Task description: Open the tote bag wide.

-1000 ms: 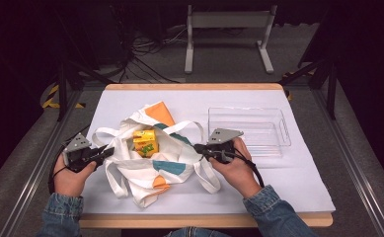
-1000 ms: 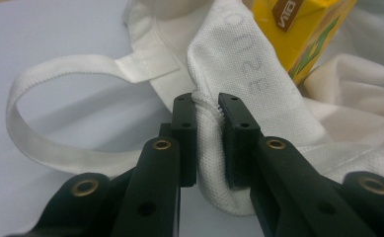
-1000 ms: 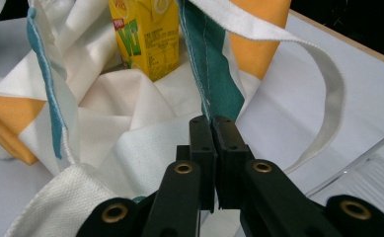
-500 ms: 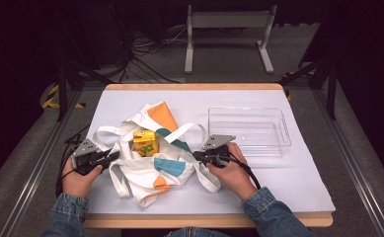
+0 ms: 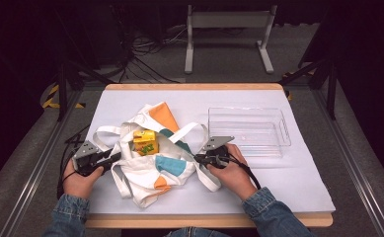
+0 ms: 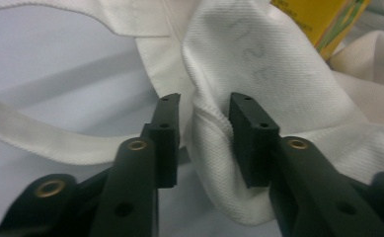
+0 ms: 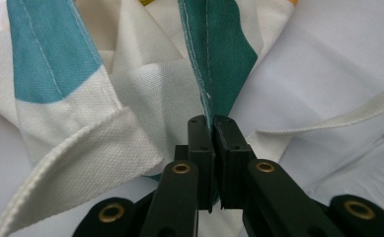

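Judging by its slack folds, we take the cloth tote bag (image 5: pixel 155 158) for a soft, light thing that will sag wherever it is not held. It lies crumpled near the tabletop's front edge, left of the clear tray (image 5: pixel 246 129), with a yellow carton (image 5: pixel 145 141) in its mouth. Our right gripper (image 7: pixel 213 126) has its jaws pinched tight on the teal hem. Our left gripper (image 6: pixel 204 123) stands parted around a white fold, not yet clamped. Hems and straps offer the surest hold.
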Tool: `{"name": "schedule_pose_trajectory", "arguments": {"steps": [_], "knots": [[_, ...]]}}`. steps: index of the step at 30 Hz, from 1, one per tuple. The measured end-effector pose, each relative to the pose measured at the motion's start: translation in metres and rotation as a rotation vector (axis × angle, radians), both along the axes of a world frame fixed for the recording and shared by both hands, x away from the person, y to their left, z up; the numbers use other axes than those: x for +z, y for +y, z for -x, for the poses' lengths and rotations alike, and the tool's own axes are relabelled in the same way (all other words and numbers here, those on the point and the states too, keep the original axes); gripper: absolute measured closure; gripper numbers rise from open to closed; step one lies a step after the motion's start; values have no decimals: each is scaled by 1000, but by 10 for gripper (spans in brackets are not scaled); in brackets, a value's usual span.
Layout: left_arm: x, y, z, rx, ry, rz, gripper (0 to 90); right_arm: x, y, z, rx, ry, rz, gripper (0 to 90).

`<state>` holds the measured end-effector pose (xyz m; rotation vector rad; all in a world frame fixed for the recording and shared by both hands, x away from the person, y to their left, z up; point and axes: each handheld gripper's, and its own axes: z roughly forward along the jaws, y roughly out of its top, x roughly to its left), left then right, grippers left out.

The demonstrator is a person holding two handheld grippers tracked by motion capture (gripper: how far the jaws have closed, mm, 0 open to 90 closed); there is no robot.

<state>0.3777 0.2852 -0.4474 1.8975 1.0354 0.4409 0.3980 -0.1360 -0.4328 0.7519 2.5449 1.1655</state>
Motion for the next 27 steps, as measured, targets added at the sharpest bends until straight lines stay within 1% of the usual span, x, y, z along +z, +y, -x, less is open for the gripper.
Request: {"name": "schedule_pose_trajectory", "arguments": {"steps": [3, 4, 5, 7, 9, 11, 13, 14, 15, 16, 17, 19, 21, 24, 25, 26, 27], "knots": [[7, 9, 0, -4, 1, 57, 559, 5, -4, 2, -5, -4, -18, 834], [10, 10, 0, -12, 1, 65, 530, 8, -6, 3, -3, -6, -30, 822], [12, 11, 0, -20, -5, 63, 507, 10, -7, 4, -3, -8, -40, 812], [20, 12, 2, -34, -19, 75, 472, 15, -10, 7, -3, -13, -56, 790], [27, 13, 2, -47, -24, 74, 435, 20, -13, 9, -2, -12, -72, 759], [35, 12, 4, -63, -14, 70, 391, 26, -15, 11, 3, -12, -86, 710], [42, 13, 5, -71, -22, 61, 372, 32, -16, 13, 13, -10, -103, 669], [46, 13, 6, -75, -21, 67, 357, 35, -16, 14, 20, -12, -110, 650], [48, 13, 6, -78, -22, 68, 344, 39, -16, 15, 26, -15, -121, 630], [48, 13, 6, -78, -22, 68, 338, 39, -16, 15, 26, -15, -121, 630], [53, 12, 7, -82, -23, 68, 330, 45, -15, 18, 40, -24, -137, 600], [58, 10, 7, -91, -26, 60, 327, 47, -15, 19, 43, -29, -141, 593], [63, 7, 7, -101, -24, 55, 319, 54, -16, 22, 55, -37, -169, 580], [69, 4, 8, -115, -27, 51, 301, 60, -16, 23, 72, -43, -201, 560], [69, 4, 8, -115, -27, 51, 293, 60, -16, 23, 72, -43, -201, 560], [71, 4, 9, -117, -23, 55, 292, 64, -16, 22, 97, -47, -227, 542], [75, 5, 10, -111, -12, 51, 292, 66, -15, 22, 105, -51, -236, 538]]}}
